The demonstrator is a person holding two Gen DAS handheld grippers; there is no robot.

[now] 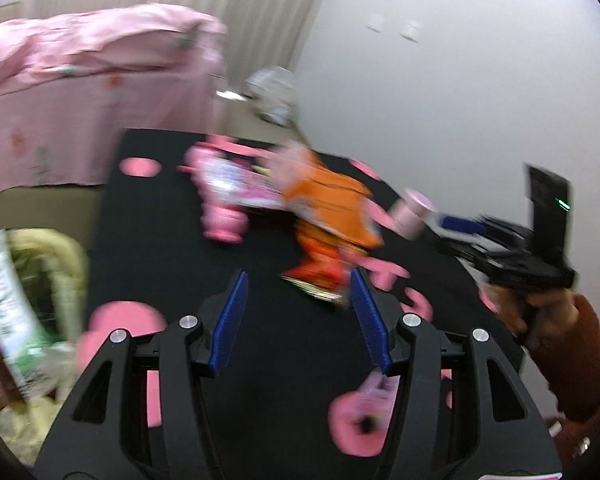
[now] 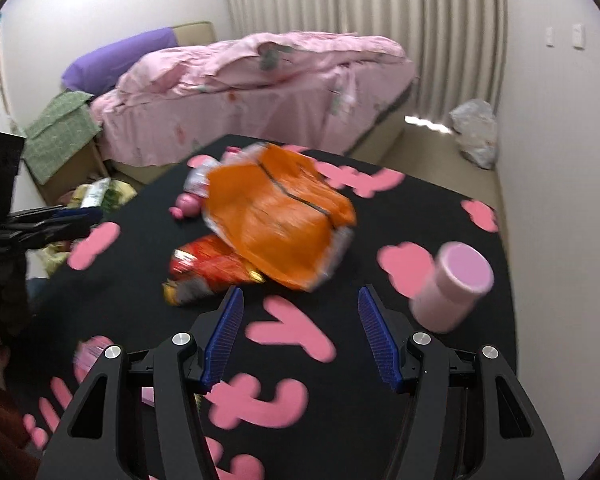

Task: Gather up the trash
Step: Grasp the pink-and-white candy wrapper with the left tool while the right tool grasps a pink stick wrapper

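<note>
Both grippers hover empty, fingers spread: left gripper [image 1: 298, 316], right gripper [image 2: 300, 334], likely approaching the orange snack bag [image 2: 278, 220] mid-tabletop [image 2: 440, 360] for collection.

pink bed [image 2: 260, 80] | purple pillow [image 2: 120, 60] | curtain [image 2: 360, 0]

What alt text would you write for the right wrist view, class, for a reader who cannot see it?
Open, empty tongs hover over a black table with pink shapes, facing an orange snack bag lying partly over a red wrapper. A pink cylindrical container stands right; a pink-covered bed lies behind.
</note>
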